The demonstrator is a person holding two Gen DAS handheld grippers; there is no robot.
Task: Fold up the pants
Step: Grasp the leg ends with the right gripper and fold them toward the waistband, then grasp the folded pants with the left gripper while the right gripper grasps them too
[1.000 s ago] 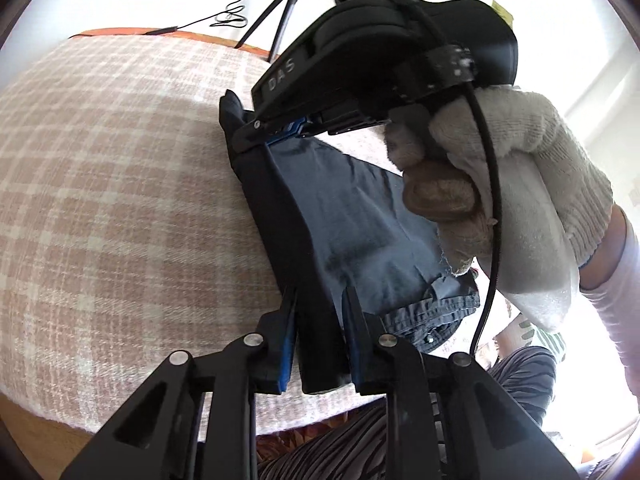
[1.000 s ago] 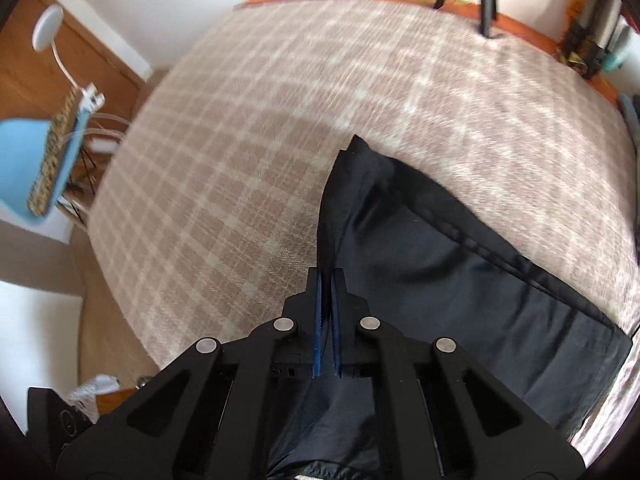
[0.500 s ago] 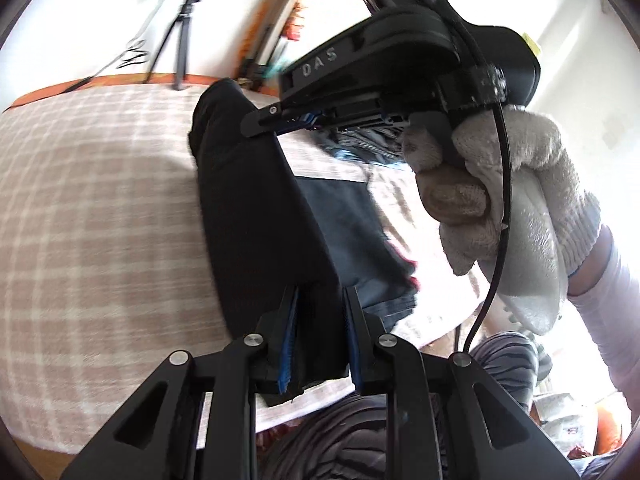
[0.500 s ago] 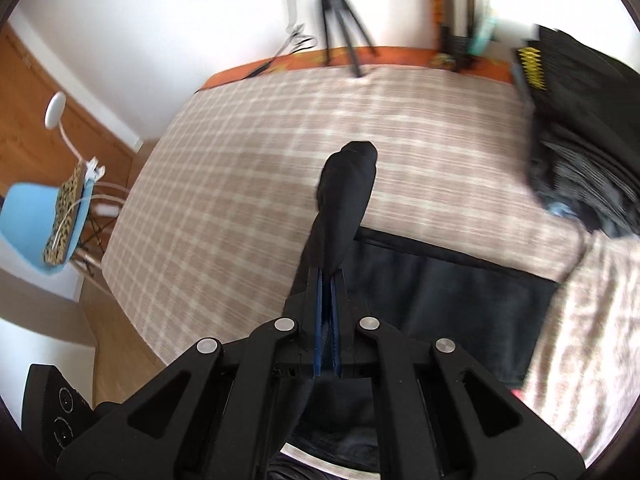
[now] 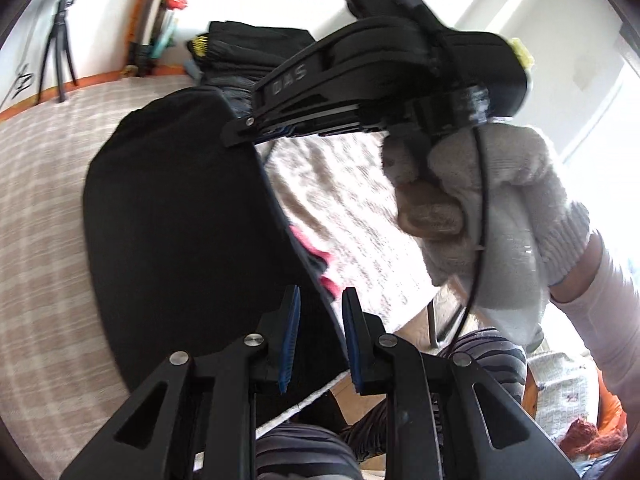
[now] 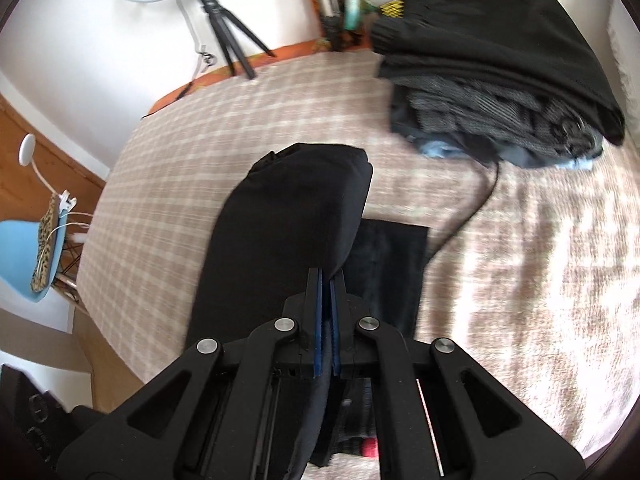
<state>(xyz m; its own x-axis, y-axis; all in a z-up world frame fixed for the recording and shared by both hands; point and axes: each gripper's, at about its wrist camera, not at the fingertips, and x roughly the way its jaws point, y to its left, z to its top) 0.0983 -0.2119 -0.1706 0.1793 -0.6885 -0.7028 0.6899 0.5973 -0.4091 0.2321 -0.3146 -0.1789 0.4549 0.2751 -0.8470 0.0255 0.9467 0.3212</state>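
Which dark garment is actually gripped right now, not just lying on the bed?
The black pants, pinched by both the right gripper and left gripper; the stacked clothes lie untouched.

Dark pants [image 6: 288, 220], near-black and smooth, hang doubled over above a checked bedspread [image 6: 180, 152], their rounded fold bulging toward the far edge of the bed. A lower portion [image 6: 390, 264] lies flat on the bedspread beneath the raised fold, its edge straight. A pink trim [image 5: 316, 256] shows along one hem.

The black two-finger left gripper [image 5: 318, 338] and right gripper [image 6: 327, 312], in a white knit-gloved hand [image 5: 492, 216], clamp dark cloth between their blue-padded jaws.
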